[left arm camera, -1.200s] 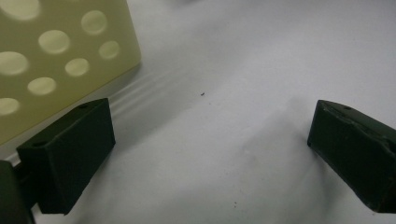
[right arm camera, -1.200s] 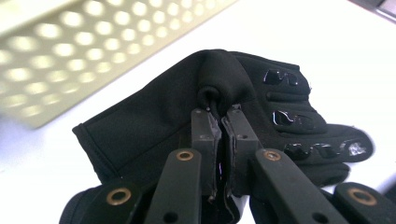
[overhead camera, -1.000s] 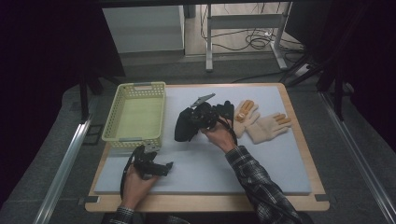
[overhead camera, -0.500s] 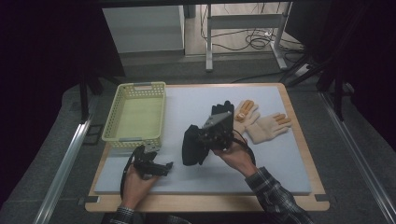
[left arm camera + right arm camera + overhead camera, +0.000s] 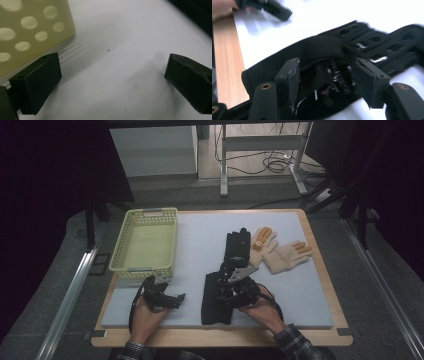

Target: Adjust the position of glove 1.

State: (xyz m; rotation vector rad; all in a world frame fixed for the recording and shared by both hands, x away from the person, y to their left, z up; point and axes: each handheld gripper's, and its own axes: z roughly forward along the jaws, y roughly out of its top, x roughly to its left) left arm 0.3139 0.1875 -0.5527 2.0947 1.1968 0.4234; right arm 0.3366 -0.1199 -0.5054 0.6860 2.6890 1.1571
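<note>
1. Right gripper point(image 5: 327, 82): jaws apart, straddling the black glove point(image 5: 216, 296), fabric between them but not pinched
2. Left gripper point(image 5: 112, 82): jaws wide apart over bare mat, just beside the yellow basket point(image 5: 145, 242)
3. Black glove: right of the basket, near the cream gloves point(image 5: 280, 252)

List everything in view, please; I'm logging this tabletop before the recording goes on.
Basket: one, pale yellow, far left of the mat.
Black gloves: seemingly a pair, mid-mat, one under the right gripper.
Knit gloves: two, cream with orange fingertips, right of the black ones.
Mat: one, pale grey-blue, on the wooden table.
Left gripper: black, open, near the basket.
Right gripper: black, open, jaws astride a black glove.
</note>
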